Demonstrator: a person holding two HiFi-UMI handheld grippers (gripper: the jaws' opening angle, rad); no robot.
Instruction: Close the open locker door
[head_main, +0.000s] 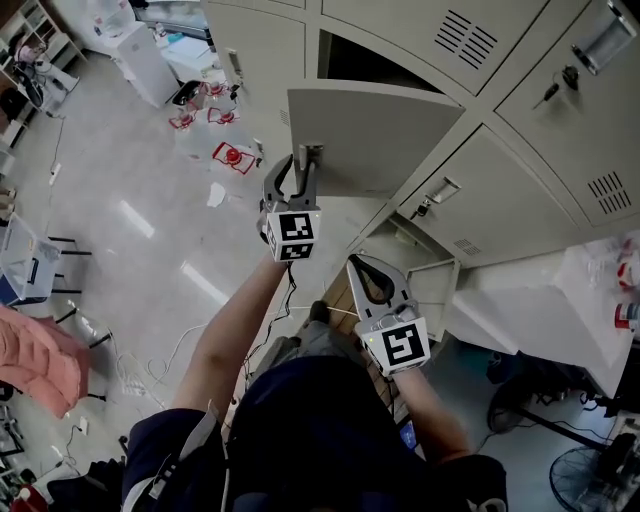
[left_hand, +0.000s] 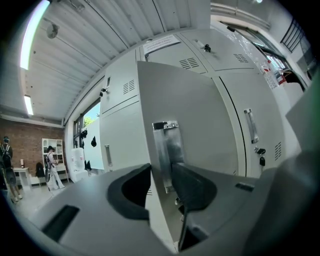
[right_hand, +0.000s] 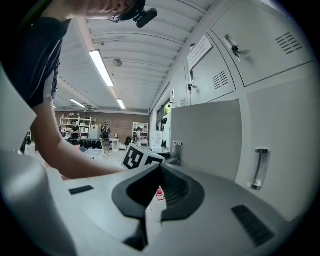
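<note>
The open grey locker door swings out from the upper locker, whose dark inside shows behind it. My left gripper is at the door's free edge, jaws on either side of it at the metal latch plate. In the left gripper view the door runs between the jaws and the plate lies against the right pad; the left gripper is shut on the door edge. My right gripper hangs lower, shut and empty; its own view shows the right gripper closed, with the door ahead.
Closed lockers with handles fill the wall to the right. A small lower door stands ajar below. A white table is at right. Red-and-white items lie on the floor, a chair at left. People stand far back.
</note>
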